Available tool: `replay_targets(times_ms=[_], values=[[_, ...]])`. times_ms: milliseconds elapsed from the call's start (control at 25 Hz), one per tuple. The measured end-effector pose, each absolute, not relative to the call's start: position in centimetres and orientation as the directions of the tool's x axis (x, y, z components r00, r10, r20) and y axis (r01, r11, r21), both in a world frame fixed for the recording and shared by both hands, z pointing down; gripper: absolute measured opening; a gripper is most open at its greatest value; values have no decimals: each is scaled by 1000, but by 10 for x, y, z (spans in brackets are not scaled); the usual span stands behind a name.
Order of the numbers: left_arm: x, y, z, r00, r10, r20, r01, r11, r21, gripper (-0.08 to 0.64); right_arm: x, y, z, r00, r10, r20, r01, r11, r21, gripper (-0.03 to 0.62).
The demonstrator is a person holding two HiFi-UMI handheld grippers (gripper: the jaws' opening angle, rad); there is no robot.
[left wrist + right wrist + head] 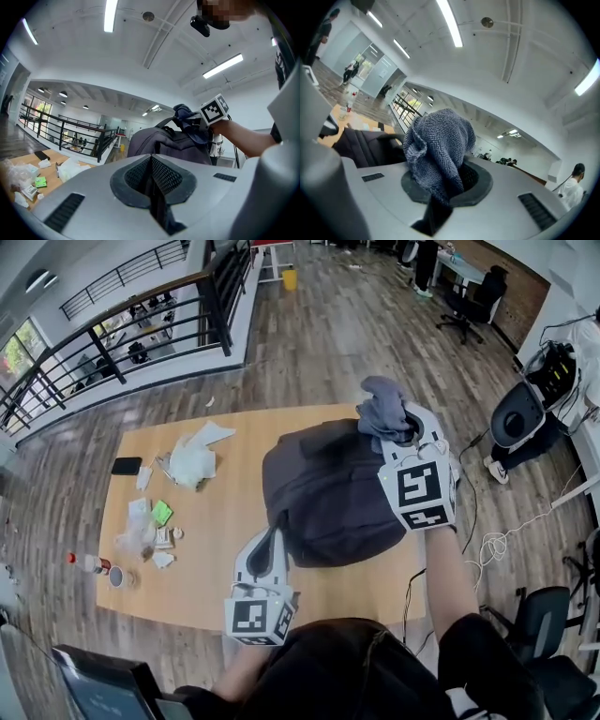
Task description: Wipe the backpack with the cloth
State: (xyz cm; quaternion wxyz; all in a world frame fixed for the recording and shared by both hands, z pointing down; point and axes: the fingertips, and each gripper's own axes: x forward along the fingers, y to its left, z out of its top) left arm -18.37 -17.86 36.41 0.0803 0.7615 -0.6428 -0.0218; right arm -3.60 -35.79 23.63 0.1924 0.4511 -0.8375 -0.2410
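Tongs: left gripper (275, 538) clenched on edge of dark grey fabric backpack (323, 488); right gripper (405, 430) grasping bunched blue-grey towelling cloth (380, 407) | Step: cloth poised by backpack top | Next: likely press down, wipe.

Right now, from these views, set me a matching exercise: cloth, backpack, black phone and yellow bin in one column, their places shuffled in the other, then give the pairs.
1 cloth
2 backpack
3 black phone
4 yellow bin

A on the floor, beyond the table
B clamped in the right gripper
C flat near the table's left edge in the head view
D on the table, toward its right side in the head view

Pairs: 1-B; 2-D; 3-C; 4-A
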Motion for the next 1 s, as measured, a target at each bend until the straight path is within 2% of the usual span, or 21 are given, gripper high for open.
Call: replay_targets(times_ms=[80,440,720,880,1000], values=[[-186,-177,363,164,-984,70,-976,-152,154,17,-60,-351,229,-577,-810,102,-650,531,544,44],[-205,-168,364,121,-990,74,-981,-108,159,17,-145,-325,227,-671,-732,121,-513,576,636,44],[-209,-167,365,115,-991,62,-981,-103,164,17,-188,-291,249,-673,-725,148,-380,511,771,44],[-208,-164,366,113,-991,66,-980,-100,174,17,-212,-265,287,-759,-595,264,-308,686,659,44],[-208,-162,366,114,-991,68,-979,-100,179,17,-209,-254,299,-770,-584,257,-334,712,617,44]])
